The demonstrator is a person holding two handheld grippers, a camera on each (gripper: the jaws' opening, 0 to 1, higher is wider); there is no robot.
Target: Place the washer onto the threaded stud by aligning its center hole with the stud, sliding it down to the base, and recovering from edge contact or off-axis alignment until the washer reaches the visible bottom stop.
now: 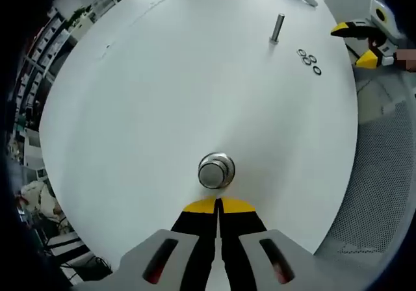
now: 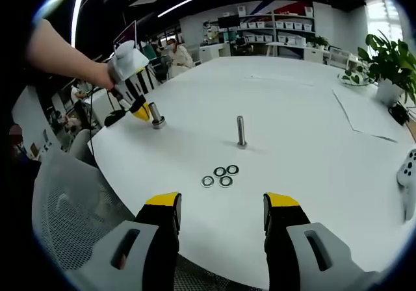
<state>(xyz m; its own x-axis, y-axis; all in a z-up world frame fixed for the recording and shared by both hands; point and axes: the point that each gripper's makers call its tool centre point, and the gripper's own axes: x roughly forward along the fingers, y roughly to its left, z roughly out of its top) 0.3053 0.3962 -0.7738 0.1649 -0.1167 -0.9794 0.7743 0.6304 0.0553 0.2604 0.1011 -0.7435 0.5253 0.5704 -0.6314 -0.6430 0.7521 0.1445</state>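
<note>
- Threaded stud standing upright on the white round table, bare along its shaft, no washer on it.
- Four washers lying flat in a tight cluster on the table just short of the stud, toward the right gripper.
- Right gripper hovering beyond the washers from the stud, jaws spread wide, holding nothing.
- Left gripper well apart from the stud, jaws pressed together, tips just beside a second short metal post; possibly touching its base, hard to tell.
- Same stud and washers seen far across the table from the left gripper view.
- Potted plant at the table edge, far past the stud.
</note>
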